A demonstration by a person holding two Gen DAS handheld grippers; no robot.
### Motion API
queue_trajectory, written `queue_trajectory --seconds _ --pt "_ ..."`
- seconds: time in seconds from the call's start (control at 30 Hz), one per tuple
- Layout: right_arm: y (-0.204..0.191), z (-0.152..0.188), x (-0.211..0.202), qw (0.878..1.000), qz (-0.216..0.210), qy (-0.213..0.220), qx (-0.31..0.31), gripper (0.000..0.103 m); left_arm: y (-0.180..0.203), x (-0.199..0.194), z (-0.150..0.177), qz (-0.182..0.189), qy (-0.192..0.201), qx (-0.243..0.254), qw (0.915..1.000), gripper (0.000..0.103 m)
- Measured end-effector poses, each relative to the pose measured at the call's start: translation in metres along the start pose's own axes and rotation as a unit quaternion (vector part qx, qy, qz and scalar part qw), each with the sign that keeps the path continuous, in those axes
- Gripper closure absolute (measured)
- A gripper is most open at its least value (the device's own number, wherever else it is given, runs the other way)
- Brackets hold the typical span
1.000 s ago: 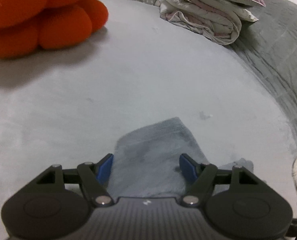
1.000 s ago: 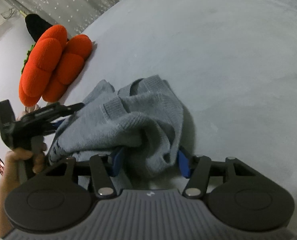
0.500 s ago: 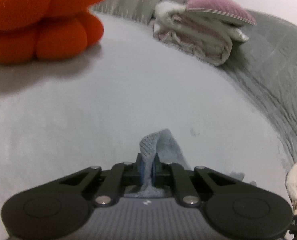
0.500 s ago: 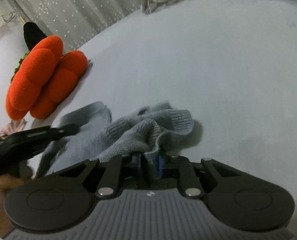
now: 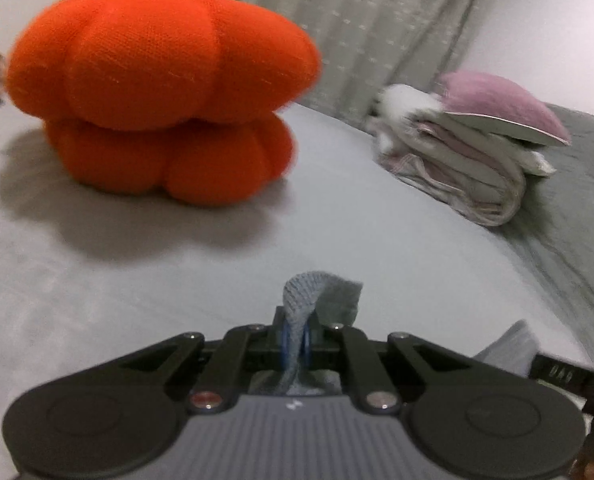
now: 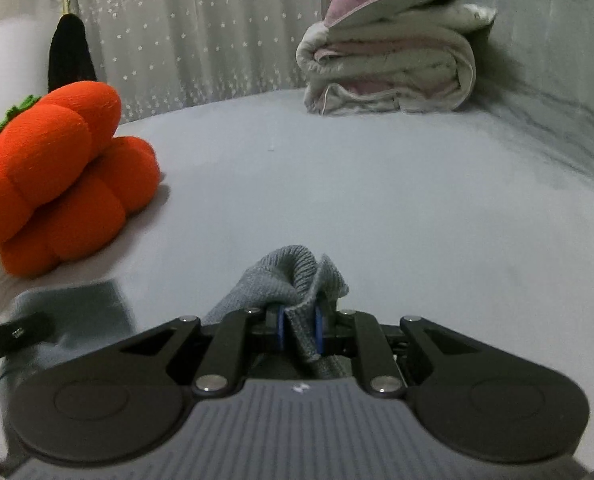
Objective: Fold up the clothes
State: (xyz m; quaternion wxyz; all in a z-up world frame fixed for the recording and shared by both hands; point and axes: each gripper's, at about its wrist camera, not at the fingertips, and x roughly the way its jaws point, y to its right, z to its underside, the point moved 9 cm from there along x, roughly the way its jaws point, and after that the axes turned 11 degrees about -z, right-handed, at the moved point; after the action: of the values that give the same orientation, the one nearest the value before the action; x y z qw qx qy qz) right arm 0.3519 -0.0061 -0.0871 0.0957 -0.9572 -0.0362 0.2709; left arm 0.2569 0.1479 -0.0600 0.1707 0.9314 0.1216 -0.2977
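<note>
Left wrist: left claw (image 5: pixel 295 342) level, pinching grey sweater (image 5: pixel 321 294).

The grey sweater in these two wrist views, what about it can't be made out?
- Left wrist view: most of the sweater hidden below the left tool; only a pinched fold shows.
- Right wrist view: the sweater's body hidden behind the right tool.
- Its shape and how far folding has got: cannot tell.

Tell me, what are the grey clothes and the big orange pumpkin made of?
The grey sweater looks like soft knitted yarn, perhaps wool: fine ribs show along its pinched edge. The orange pumpkin looks like a stuffed plush cushion with a woven, slightly fuzzy cover and a green crocheted-looking top; its puffy lobes suggest soft filling.
</note>
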Motion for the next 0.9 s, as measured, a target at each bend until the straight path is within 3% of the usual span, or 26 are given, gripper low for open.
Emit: queue_trajectory --seconds 0.13,0.37,0.53,0.67,0.73,0.8,0.83,0.9 --pt "-0.003 -0.013 0.021 1.0 0.018 0.015 -0.017 0.088 -0.031 0.001 -0.016 -0.044 0.016 -0.026 0.9986 0.097" --pt "-0.009 -0.028 0.052 0.998 0.038 0.024 -0.04 0.088 -0.064 0.005 -0.027 -0.113 0.035 -0.03 0.9925 0.097" --pt "-0.01 -0.021 0.071 0.998 0.037 -0.012 -0.044 0.086 -0.066 0.008 -0.019 -0.145 0.031 -0.004 0.9889 0.097" --pt "-0.015 -0.015 0.073 0.998 0.013 -0.031 -0.053 0.081 -0.058 0.018 -0.006 -0.155 -0.009 0.02 0.9876 0.094" --pt "-0.017 -0.015 0.068 0.998 0.007 -0.035 -0.055 0.076 -0.052 0.021 -0.004 -0.151 -0.025 0.023 0.988 0.086" --pt "-0.018 -0.015 0.062 0.998 0.007 -0.038 -0.052 0.062 -0.043 0.02 -0.001 -0.146 -0.032 0.034 0.9882 0.056" --pt "-0.018 -0.015 0.059 0.998 0.008 -0.039 -0.05 0.056 -0.04 0.02 0.001 -0.145 -0.035 0.041 0.988 0.051" --pt "-0.018 -0.014 0.051 0.998 0.007 -0.039 -0.045 0.056 -0.034 0.018 0.004 -0.142 -0.037 0.051 0.9878 0.047"
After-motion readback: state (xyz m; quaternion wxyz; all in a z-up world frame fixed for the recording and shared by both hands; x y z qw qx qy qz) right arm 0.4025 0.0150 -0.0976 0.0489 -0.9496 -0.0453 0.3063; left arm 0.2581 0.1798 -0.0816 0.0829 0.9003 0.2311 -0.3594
